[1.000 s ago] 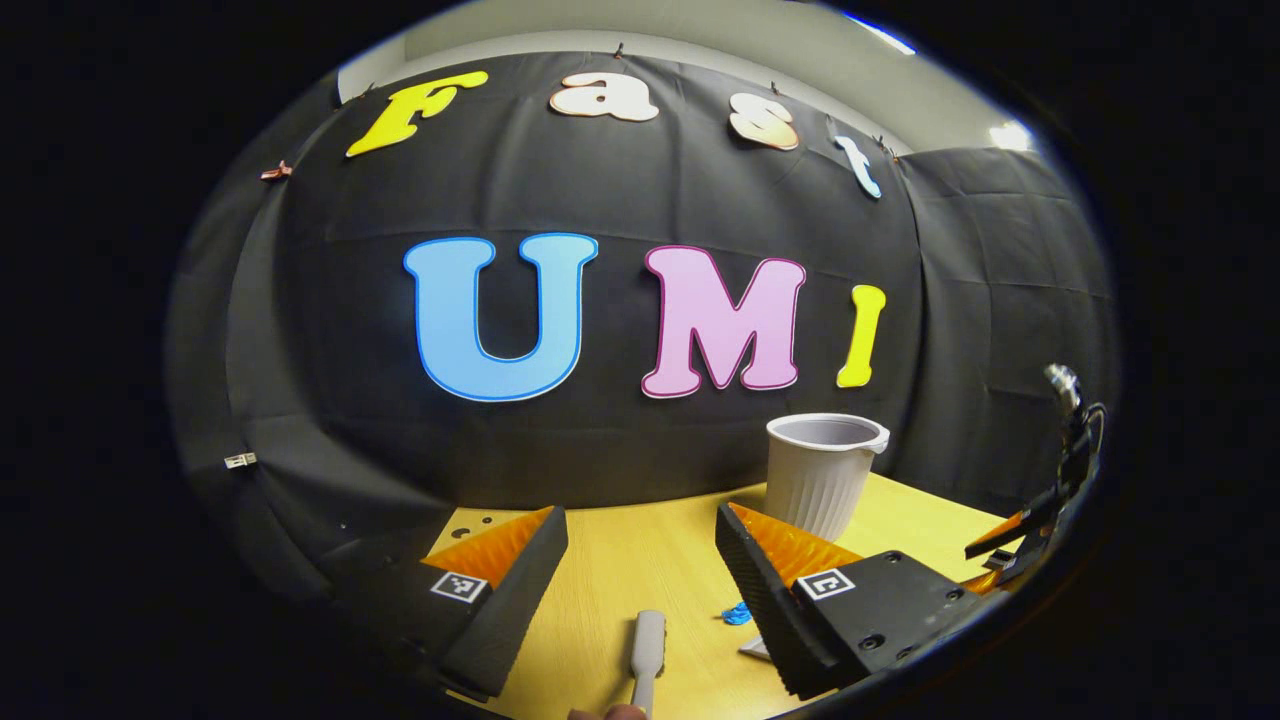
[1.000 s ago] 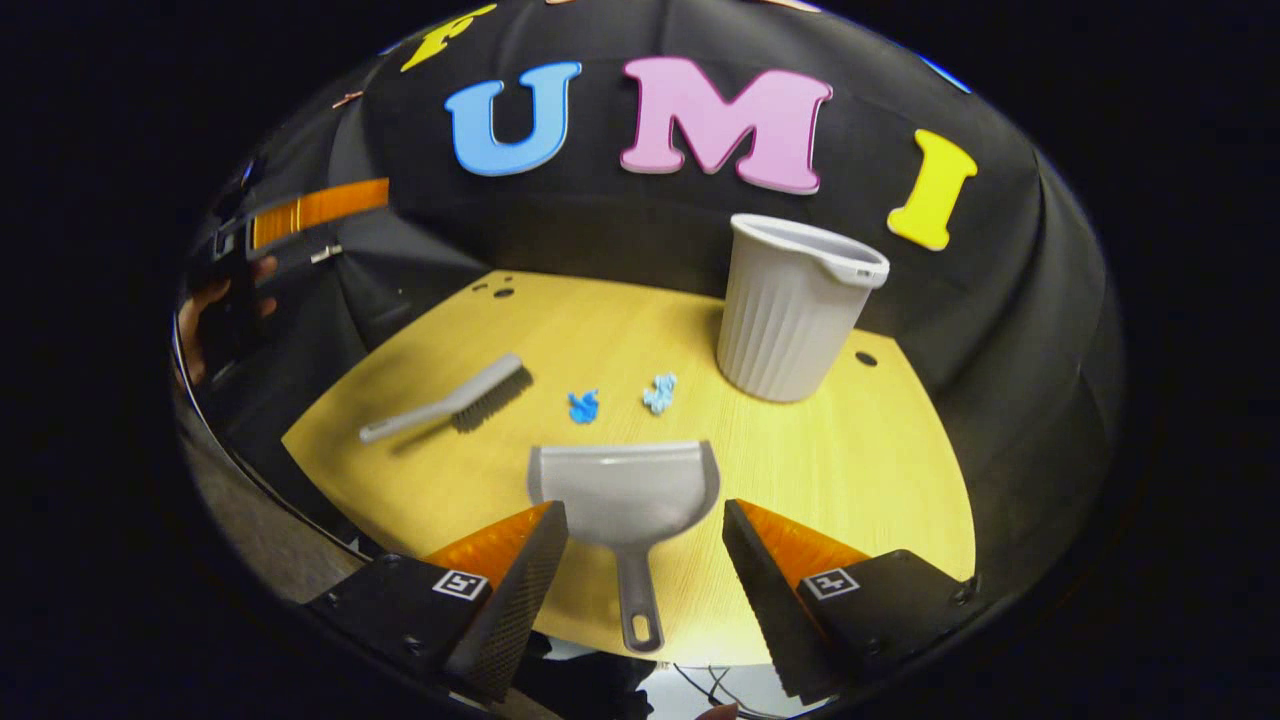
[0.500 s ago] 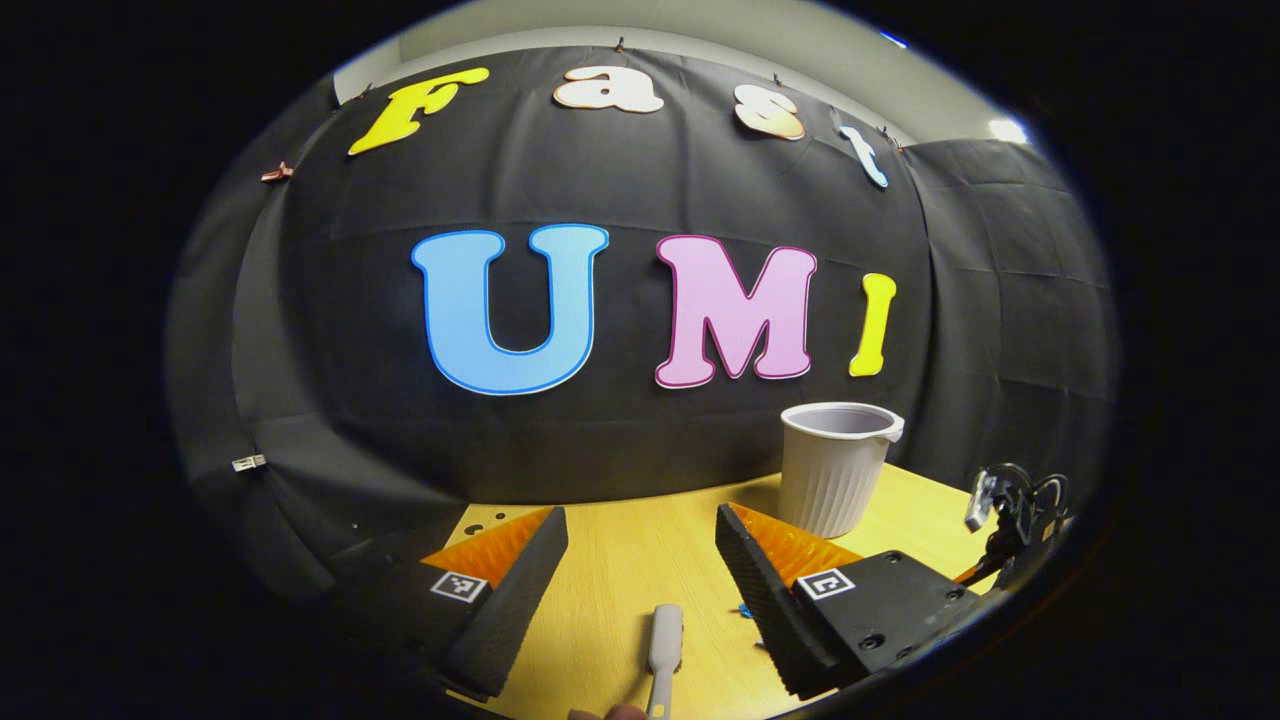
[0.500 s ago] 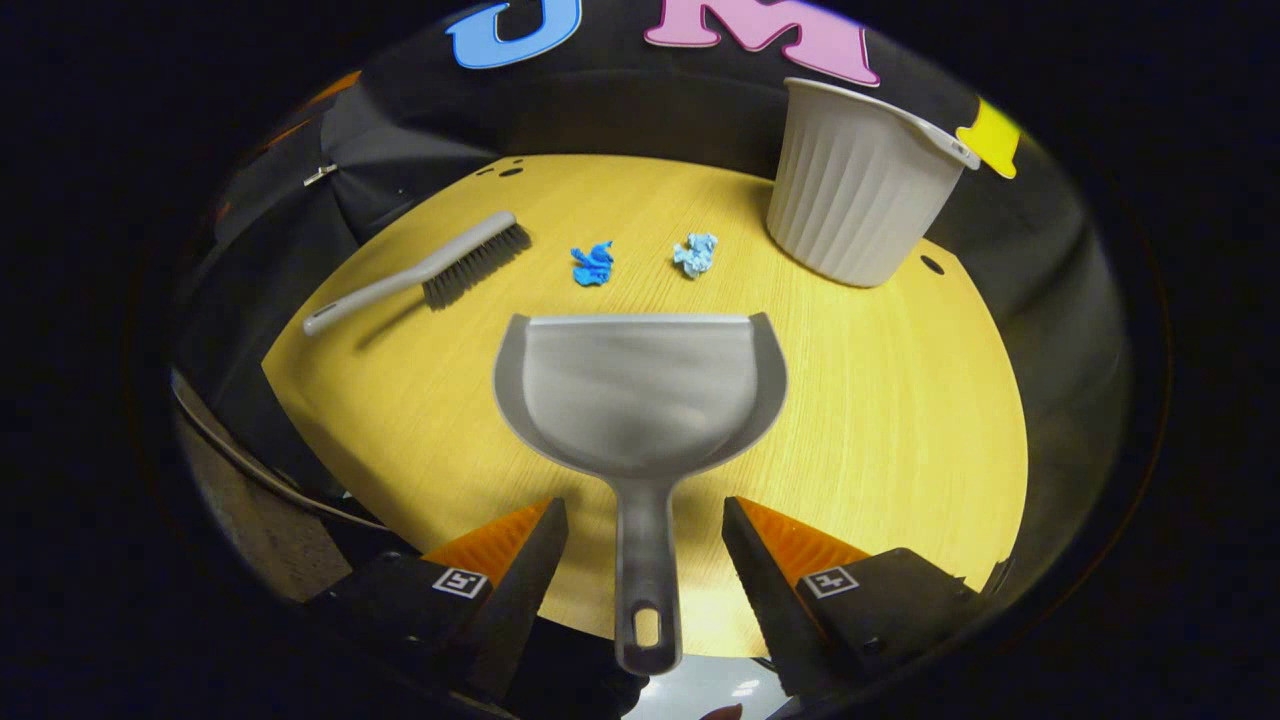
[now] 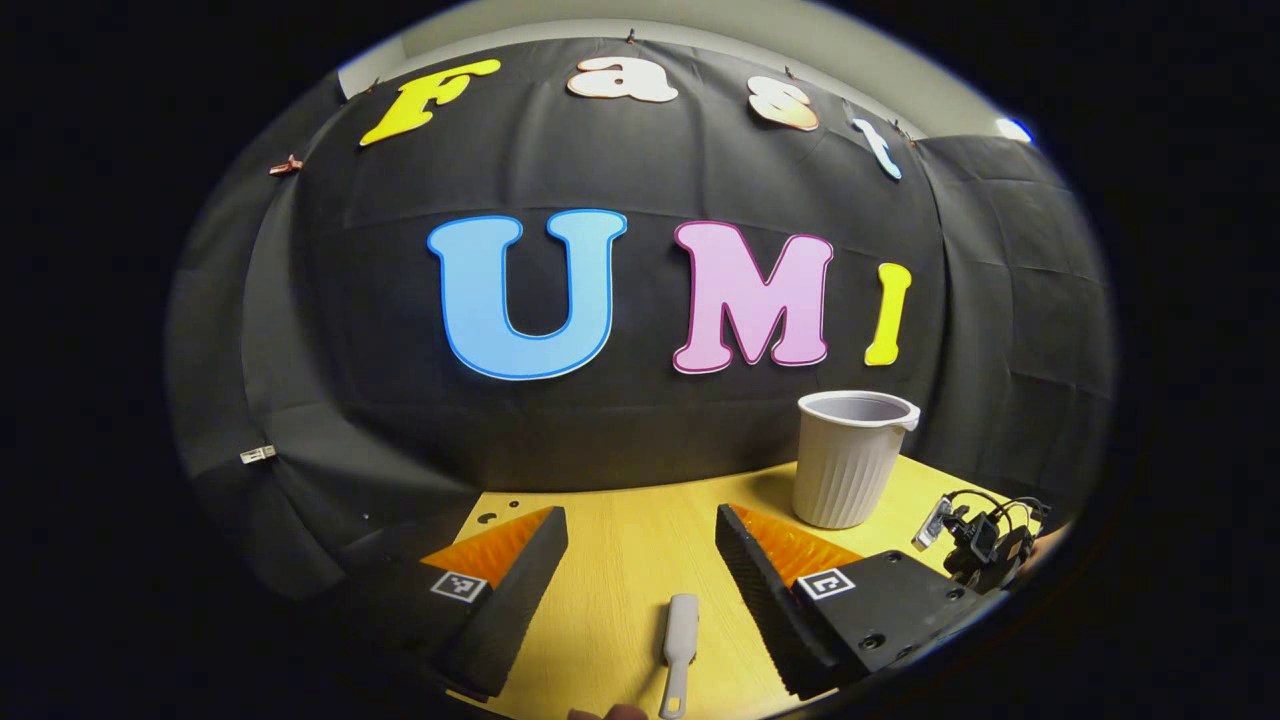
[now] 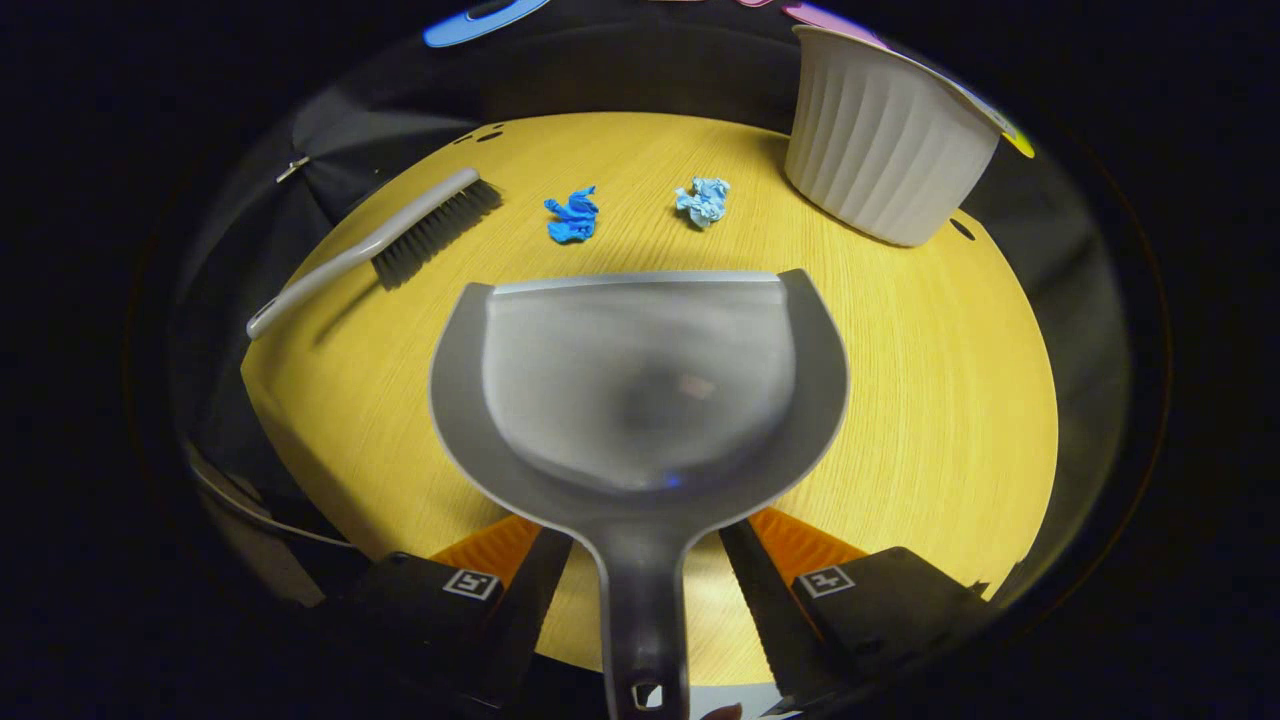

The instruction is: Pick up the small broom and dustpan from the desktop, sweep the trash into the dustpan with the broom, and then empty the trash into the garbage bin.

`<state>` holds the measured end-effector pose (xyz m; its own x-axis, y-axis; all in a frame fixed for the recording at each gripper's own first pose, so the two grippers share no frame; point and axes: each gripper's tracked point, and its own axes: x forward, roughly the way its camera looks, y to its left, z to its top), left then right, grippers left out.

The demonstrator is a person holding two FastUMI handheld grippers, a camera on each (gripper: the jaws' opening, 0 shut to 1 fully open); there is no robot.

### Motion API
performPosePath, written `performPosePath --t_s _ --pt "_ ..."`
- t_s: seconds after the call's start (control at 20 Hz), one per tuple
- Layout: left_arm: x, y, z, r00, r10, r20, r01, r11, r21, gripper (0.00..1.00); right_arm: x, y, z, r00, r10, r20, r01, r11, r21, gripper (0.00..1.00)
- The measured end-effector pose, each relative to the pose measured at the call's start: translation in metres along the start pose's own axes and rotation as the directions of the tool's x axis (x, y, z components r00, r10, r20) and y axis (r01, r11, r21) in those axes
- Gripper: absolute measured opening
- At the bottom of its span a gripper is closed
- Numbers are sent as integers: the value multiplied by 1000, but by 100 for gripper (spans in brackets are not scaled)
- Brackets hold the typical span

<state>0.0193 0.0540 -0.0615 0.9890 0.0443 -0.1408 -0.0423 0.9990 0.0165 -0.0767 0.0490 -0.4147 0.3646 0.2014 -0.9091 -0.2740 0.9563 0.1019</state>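
Pick-up step, nothing yet grasped. On the counter [image 6: 930, 330], from left: broom [image 6: 385, 245] at far left, dark blue scrap [image 6: 572, 216], pale blue scrap [image 6: 703, 199], garbage bin [image 6: 885, 150] at far right.

The dustpan [image 6: 640, 385] lies near centre, its handle between the released right tool [image 6: 645, 570].

The left tool [image 5: 640, 560], also released, hangs over the broom handle [image 5: 679, 640].

Next, in my judgement: each tool lowers and clenches its handle.

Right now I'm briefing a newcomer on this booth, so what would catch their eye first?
The grey dustpan looms largest, its handle running down between the open fingers of the right gripper. Beyond its front edge lie two crumpled blue scraps on the yellow desktop, with the small broom to the left and the ribbed white garbage bin standing at the far right.
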Motion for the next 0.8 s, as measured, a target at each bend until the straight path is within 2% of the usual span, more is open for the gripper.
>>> performPosePath --t_s 0.05,0.2,0.25,0.3,0.35,0.4,0.45,0.65,0.8 --pt "1 1 -1 1000 0 -3 0 1000 -8 97 1 -1 2 1000 4 4 -4 1000 2 89" --pt "7 1 -9 1000 -6 -18 6 999 -32 97 3 -5 6 1000 -5 20 4 1000 31 41" --pt "8 1 -12 1000 -10 -24 9 999 -34 97 3 -4 8 999 -1 33 1 1000 15 41" --pt "10 1 -17 999 -13 -31 12 999 -34 97 3 -4 8 999 -3 47 3 1000 10 47" --pt "11 0 -19 999 -18 -38 17 999 -32 97 2 -4 8 999 -1 40 0 1000 18 40" --pt "12 0 -24 999 -23 -47 22 999 -27 97 2 -2 7 999 7 37 -8 1000 27 46" --pt "14 0 -29 998 -28 -62 27 999 -22 97 1 -3 6 999 2 32 -3 1000 29 39" --pt "19 -2 -53 991 -36 -128 38 999 13 97 -10 -7 5 999 -8 31 7 999 36 37" --pt "20 -13 -85 972 -78 -220 91 995 47 97 -19 -11 5 999 -9 35 9 1000 2 37"
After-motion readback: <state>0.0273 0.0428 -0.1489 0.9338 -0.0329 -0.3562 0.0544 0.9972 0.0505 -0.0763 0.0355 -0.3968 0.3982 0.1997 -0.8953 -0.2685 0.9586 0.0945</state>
